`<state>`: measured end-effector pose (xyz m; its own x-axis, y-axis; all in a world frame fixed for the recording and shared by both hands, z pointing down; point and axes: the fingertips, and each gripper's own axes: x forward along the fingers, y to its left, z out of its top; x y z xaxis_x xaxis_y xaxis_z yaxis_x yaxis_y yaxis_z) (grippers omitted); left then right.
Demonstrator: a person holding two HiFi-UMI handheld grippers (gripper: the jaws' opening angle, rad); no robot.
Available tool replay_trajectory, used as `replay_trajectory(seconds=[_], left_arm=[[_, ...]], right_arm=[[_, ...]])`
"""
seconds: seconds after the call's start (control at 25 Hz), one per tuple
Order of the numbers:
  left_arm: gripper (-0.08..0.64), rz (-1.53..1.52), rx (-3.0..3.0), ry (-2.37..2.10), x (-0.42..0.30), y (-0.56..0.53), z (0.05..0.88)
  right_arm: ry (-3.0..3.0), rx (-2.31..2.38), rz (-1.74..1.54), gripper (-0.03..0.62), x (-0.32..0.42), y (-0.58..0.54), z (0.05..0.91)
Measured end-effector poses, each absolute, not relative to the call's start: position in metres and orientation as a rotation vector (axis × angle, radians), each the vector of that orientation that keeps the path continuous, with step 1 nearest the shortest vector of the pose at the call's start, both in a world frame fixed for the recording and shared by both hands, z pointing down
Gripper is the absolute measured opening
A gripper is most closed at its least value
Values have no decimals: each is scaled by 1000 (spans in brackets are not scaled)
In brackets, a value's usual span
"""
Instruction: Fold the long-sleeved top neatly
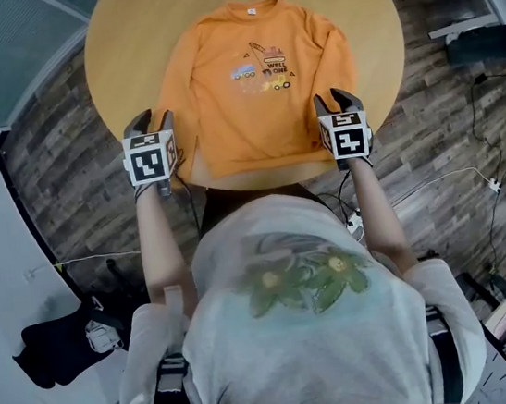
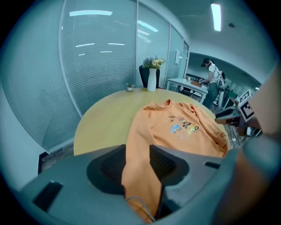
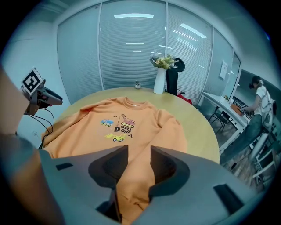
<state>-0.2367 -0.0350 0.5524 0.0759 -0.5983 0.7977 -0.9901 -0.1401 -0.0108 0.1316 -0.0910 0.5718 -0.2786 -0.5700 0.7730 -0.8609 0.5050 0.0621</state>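
Top lies flat, print up, on the round table, hem at the near edge. Left gripper pinches the left cuff and right gripper pinches the right cuff, probably ready to fold both sleeves inward.

The top is lying on the counter, upper middle of the frame, a vase standing beyond it.

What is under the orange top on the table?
Only the round wooden table shows around the orange top. The tabletop beneath it is covered, so anything under the fabric cannot be seen.
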Motion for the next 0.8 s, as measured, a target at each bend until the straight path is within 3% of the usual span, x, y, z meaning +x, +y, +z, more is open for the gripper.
replay_trajectory(seconds=[0.36,0.8], left_arm=[[151,842,1848,-1614,-269,-6,514],[152,754,1723,-1513,-295,74,570]], right_arm=[[-1977,1192,505,152,103,-48,562],[-1992,1145,490,152,44,-2,556]])
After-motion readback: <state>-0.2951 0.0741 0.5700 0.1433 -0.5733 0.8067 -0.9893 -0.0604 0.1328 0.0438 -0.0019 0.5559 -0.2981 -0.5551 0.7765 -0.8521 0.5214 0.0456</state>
